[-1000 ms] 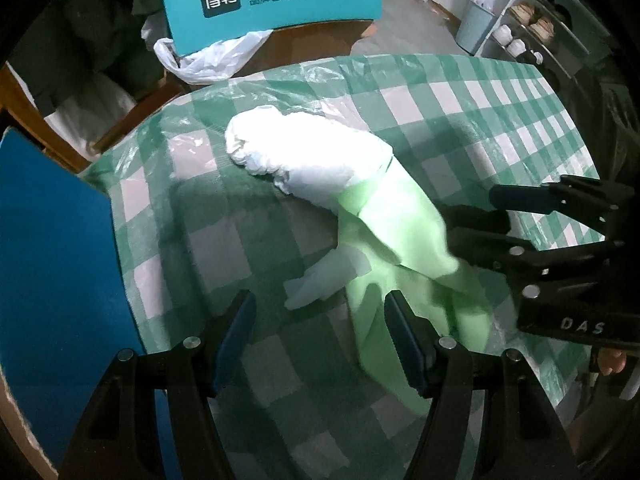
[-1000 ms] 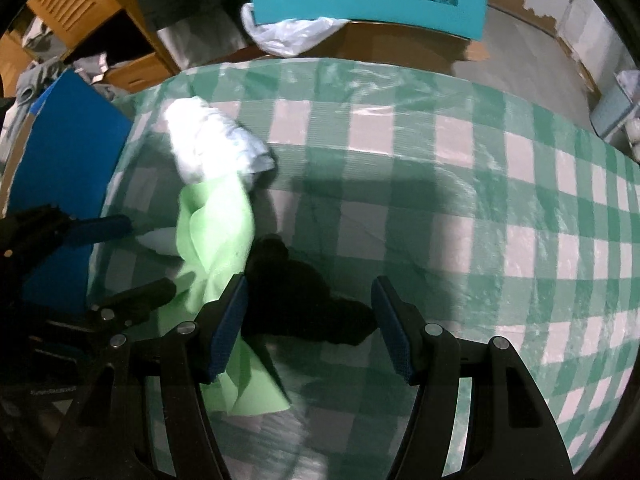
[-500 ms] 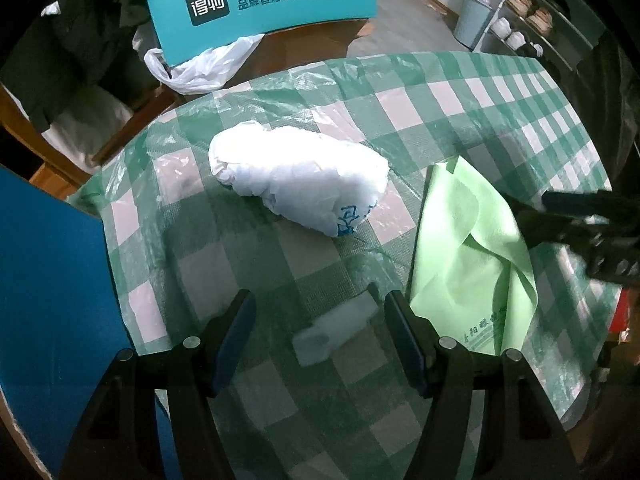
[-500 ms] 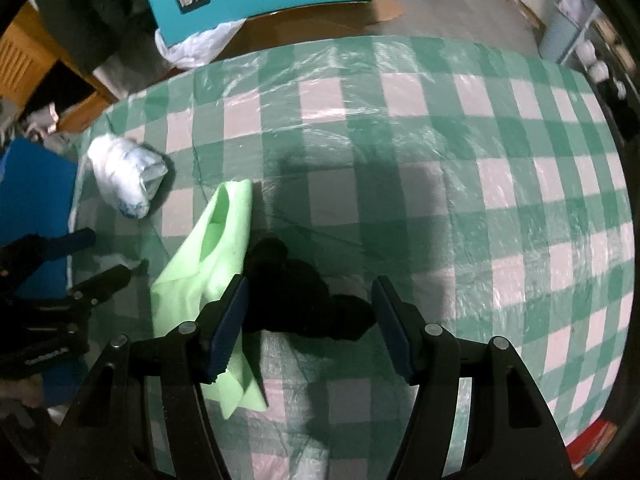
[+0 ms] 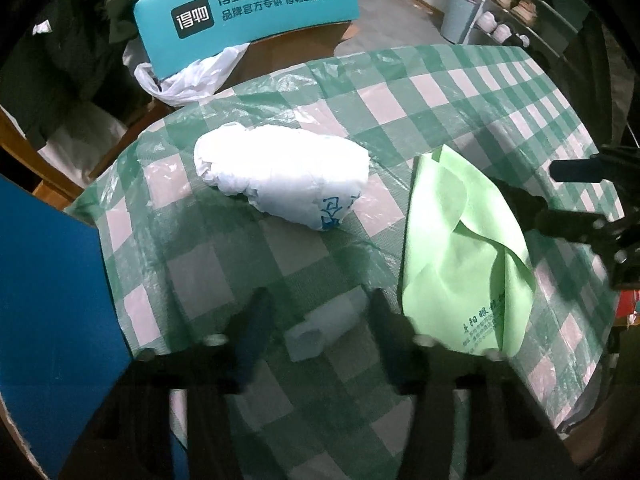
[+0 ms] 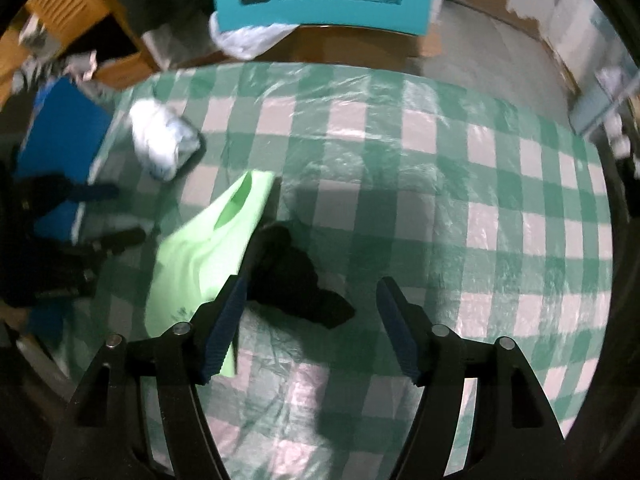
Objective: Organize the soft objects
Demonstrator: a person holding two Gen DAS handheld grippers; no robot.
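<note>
Your left tongs [image 5: 316, 320] hang low over the near edge of the tabletop [image 5: 460, 92], blurred, jaws spread wide and gripping nothing. A small white packet [image 5: 320, 330] lies on the checked cloth between their tips. Take the green bag [image 5: 460, 248] as your landmark: it lies flat and partly folded just to the right of the left tongs, with printed characters at its near corner. Up and to the left of it, a short way off, sits the white bundle [image 5: 280, 176], crumpled, with blue print on its near end.

Your right tongs [image 6: 310, 322] point level across the tabletop, jaws released and empty. Their left finger sits over the green bag's [image 6: 196, 256] near edge. A black cloth [image 6: 296, 280] lies bunched against the bag's right side, between those jaws. From the left camera your right tongs [image 5: 560, 190] reach in beside the bag's right edge. Beyond the tabletop stands a teal chair back [image 5: 244, 12].
</note>
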